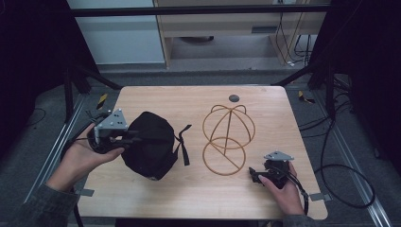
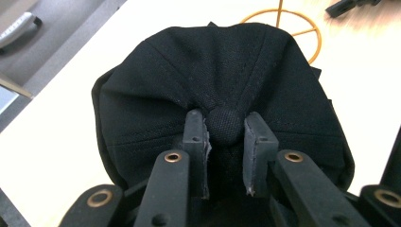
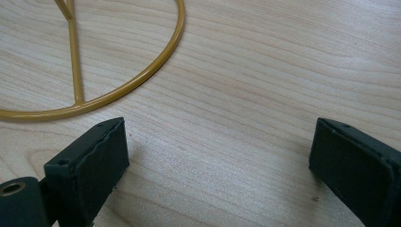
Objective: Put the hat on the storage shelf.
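Observation:
A black cap (image 1: 151, 144) lies on the left half of the wooden table (image 1: 198, 194), its strap trailing to the right. My left gripper (image 1: 137, 138) reaches in from the left. In the left gripper view that gripper (image 2: 226, 127) is shut on the cap's top button (image 2: 226, 124), one jaw on either side of it, with the cap's crown (image 2: 222, 71) bunched beyond. A gold wire hat stand (image 1: 228, 137) sits in the table's middle, dome behind and round base ring in front. My right gripper (image 1: 254, 175) hovers low, right of the ring (image 3: 118, 90), jaws wide apart and empty (image 3: 220, 156).
A small dark round disc (image 1: 234, 98) sits at the table's far edge. Black cables (image 1: 347, 175) loop on the floor to the right. Metal rails run along both sides of the table. Bare wood lies in front of the cap and the stand.

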`<state>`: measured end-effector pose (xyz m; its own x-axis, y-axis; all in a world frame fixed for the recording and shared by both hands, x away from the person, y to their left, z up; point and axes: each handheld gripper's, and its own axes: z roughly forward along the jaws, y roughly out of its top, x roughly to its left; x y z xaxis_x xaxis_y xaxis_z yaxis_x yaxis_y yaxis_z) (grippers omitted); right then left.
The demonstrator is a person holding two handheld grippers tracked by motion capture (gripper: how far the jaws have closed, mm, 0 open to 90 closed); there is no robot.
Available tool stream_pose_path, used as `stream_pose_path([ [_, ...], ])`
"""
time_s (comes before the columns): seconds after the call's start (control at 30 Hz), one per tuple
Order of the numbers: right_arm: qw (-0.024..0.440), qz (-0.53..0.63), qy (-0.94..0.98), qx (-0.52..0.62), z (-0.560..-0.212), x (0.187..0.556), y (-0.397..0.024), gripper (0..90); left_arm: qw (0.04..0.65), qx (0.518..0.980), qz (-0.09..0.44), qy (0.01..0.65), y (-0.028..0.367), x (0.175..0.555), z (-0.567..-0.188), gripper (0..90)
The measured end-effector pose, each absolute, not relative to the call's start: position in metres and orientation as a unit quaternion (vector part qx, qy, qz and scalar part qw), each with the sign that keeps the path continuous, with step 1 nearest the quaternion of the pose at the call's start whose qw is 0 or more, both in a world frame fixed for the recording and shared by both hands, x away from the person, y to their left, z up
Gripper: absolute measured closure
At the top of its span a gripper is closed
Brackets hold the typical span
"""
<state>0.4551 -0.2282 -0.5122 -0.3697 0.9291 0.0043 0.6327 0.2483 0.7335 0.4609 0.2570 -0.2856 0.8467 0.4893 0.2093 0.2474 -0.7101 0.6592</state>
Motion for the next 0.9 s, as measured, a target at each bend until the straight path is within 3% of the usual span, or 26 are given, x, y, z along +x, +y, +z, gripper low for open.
stream_pose_path([
  [0.9, 0.222, 0.333, 0.758, 0.515, -0.512, 0.455, -0.228, 5.6, 0.351, 0.895, 0.213, 0.172, 0.256, 0.44, -0.237, 74.1],
])
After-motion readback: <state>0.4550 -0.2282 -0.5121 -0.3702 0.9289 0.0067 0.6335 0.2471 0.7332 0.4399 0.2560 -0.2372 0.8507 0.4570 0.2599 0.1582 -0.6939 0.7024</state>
